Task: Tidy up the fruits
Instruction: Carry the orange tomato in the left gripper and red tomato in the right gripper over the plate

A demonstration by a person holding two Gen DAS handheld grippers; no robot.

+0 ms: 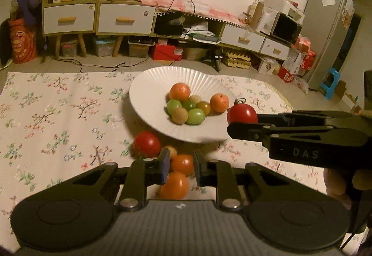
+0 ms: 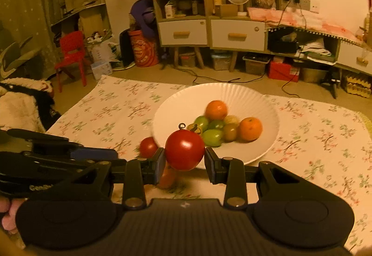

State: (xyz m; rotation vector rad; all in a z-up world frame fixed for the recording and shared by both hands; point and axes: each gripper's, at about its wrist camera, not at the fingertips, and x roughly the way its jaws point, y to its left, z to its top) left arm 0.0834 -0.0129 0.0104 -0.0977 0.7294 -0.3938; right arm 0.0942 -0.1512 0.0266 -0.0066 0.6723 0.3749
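Observation:
A white fluted plate (image 1: 148, 93) (image 2: 251, 97) on the floral cloth holds two oranges (image 1: 179, 91) (image 2: 250, 129), green fruits (image 1: 195, 116) (image 2: 212, 137) and small brown ones. My right gripper (image 2: 184, 158) is shut on a red tomato (image 2: 184, 150) and holds it over the plate's near rim; the tomato also shows in the left wrist view (image 1: 242, 114). My left gripper (image 1: 181, 166) is open above loose fruits on the cloth: an orange (image 1: 183, 164) between its fingers, another orange (image 1: 174, 186) below, a second red tomato (image 1: 147, 144) to the left.
The floral cloth (image 1: 58, 116) covers the floor area around the plate. Low cabinets (image 1: 97, 18) with drawers, storage boxes and cables stand beyond it. A red child's chair (image 2: 72, 55) stands at the left in the right wrist view.

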